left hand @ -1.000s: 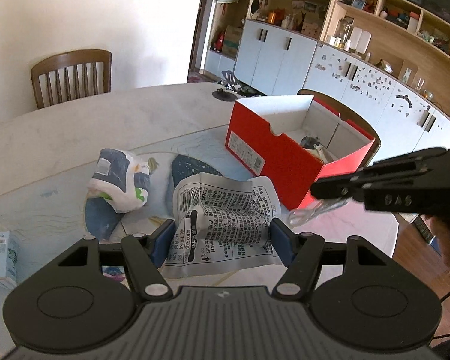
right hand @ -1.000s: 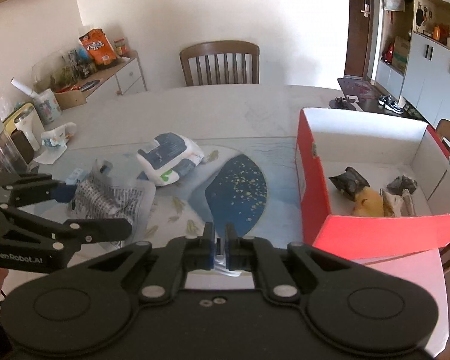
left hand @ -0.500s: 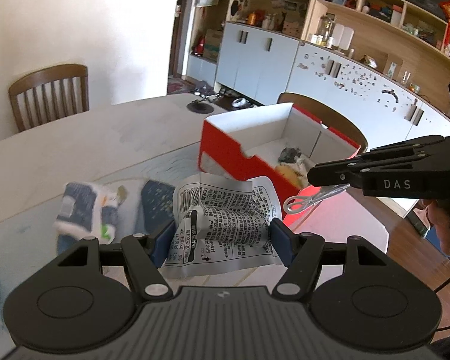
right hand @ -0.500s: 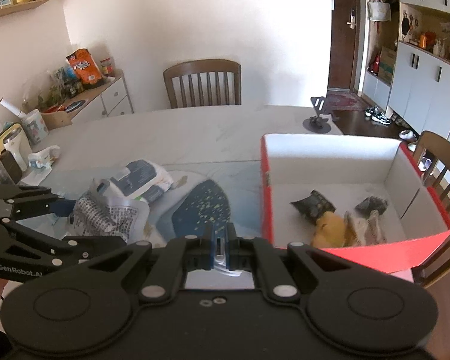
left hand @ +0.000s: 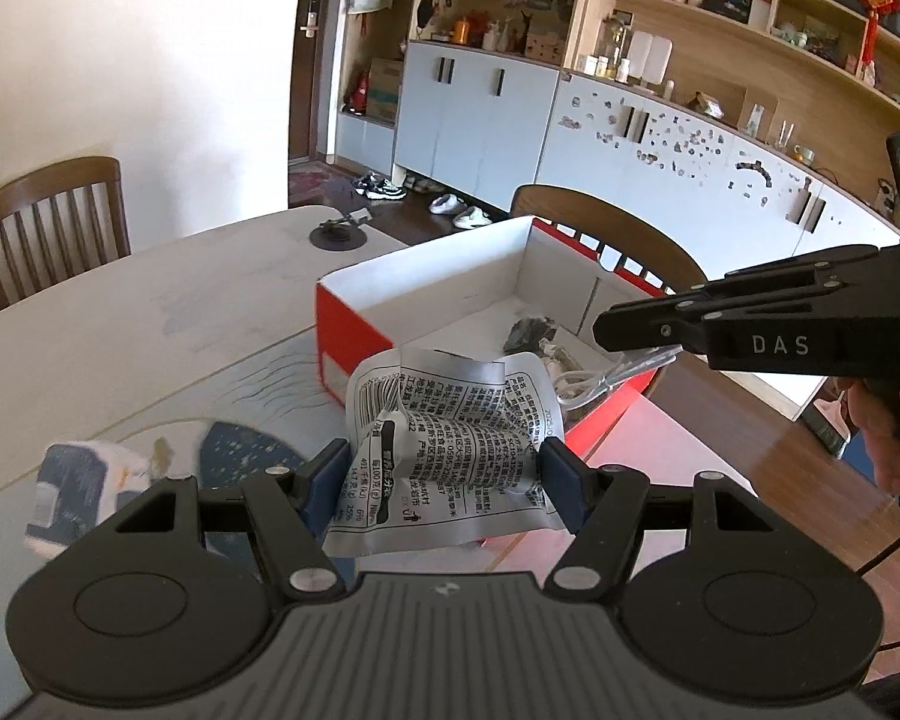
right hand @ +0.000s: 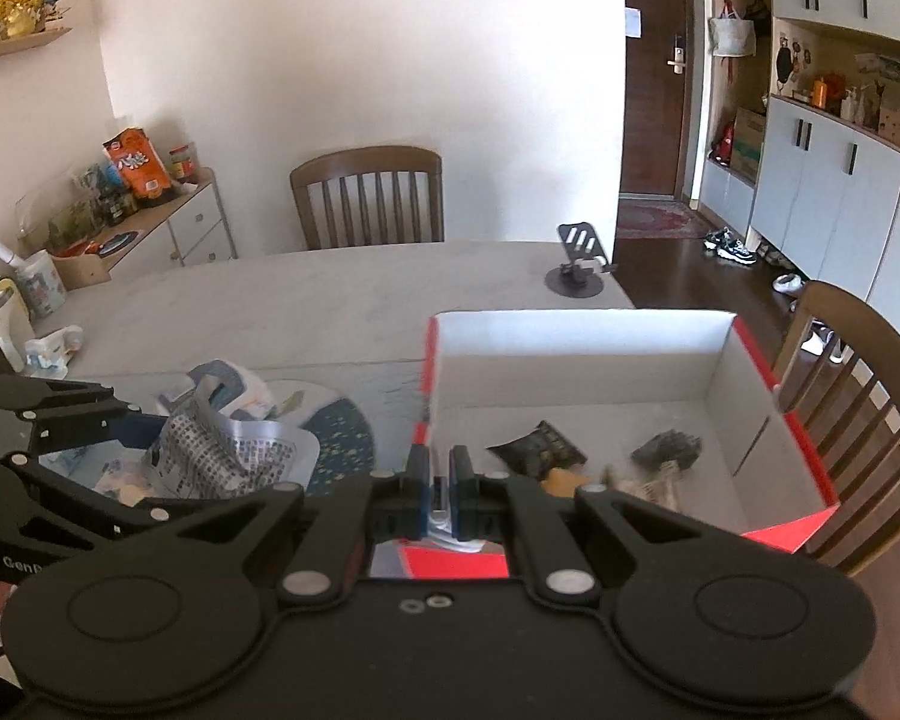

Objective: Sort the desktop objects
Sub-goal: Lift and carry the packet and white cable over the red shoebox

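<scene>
The left gripper (left hand: 444, 474) has its blue pads pressed against both sides of a crumpled silver packet (left hand: 450, 438), which bulges up between the fingers and hangs clear of the table (left hand: 120, 324). The right gripper (right hand: 444, 492) has its fingers pinched together on a thin clear plastic wrapper (left hand: 606, 381), a sliver of which shows between the pads; from the left wrist view the wrapper dangles from the fingertips over the near edge of the red box (left hand: 354, 348). Both tools point forward and slope downward, side by side, the right one ahead over the box and the left one just short of it. A hand (left hand: 888, 438) grips the right tool's handle at the frame edge. The packet carries dense black printed text, too small and creased to read; the right tool's side reads "DAS", and the left tool shows "Gen" at the edge of the right wrist view. Inside the white-lined box lie a dark wrapper (right hand: 537, 447), a yellowish piece (right hand: 561, 483) and more scraps. A blue and white pack (left hand: 84, 492) rests on the table to the left, near a dark blue speckled mat (right hand: 339, 438).
</scene>
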The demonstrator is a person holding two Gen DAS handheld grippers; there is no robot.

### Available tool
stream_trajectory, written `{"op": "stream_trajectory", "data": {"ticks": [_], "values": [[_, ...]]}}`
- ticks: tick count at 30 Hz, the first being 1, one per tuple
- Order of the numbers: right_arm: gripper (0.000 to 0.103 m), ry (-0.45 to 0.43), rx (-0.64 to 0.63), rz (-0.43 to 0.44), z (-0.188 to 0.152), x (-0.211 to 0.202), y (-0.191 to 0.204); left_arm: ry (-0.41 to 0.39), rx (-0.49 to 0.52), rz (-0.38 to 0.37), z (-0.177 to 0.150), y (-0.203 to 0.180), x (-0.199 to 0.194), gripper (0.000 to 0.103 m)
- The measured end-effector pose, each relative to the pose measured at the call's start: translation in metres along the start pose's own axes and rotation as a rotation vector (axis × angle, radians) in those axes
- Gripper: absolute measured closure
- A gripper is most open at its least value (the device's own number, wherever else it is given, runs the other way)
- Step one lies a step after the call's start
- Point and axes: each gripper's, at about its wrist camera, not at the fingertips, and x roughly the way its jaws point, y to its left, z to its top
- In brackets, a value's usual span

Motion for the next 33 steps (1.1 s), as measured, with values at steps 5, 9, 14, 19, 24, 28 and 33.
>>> {"op": "stream_trajectory", "data": {"ticks": [5, 9, 14, 19, 24, 28, 33], "values": [[0.098, -0.002, 0.008, -0.008, 0.003, 0.003, -0.022, 0.01, 0.018, -0.001, 0.012, -0.011, 0.018, 0.036], [0.098, 0.002, 0.008, -0.01, 0.004, 0.005, -0.037, 0.017, 0.034, -0.001, 0.022, -0.021, 0.032, 0.036], [0.098, 0.001, 0.016, -0.025, 0.007, 0.01, -0.057, 0.021, 0.065, 0.001, 0.034, -0.032, 0.051, 0.036], [0.098, 0.008, 0.03, -0.044, 0.008, 0.018, -0.076, 0.035, 0.093, 0.01, 0.046, -0.04, 0.073, 0.036], [0.098, 0.026, 0.044, -0.06, 0.005, 0.028, -0.092, 0.043, 0.136, 0.015, 0.057, -0.049, 0.094, 0.036], [0.098, 0.046, 0.065, -0.065, 0.001, 0.036, -0.103, 0.065, 0.151, 0.014, 0.064, -0.053, 0.113, 0.036], [0.098, 0.07, 0.091, -0.053, -0.006, 0.046, -0.115, 0.113, 0.137, 0.017, 0.071, -0.052, 0.14, 0.035]]}}
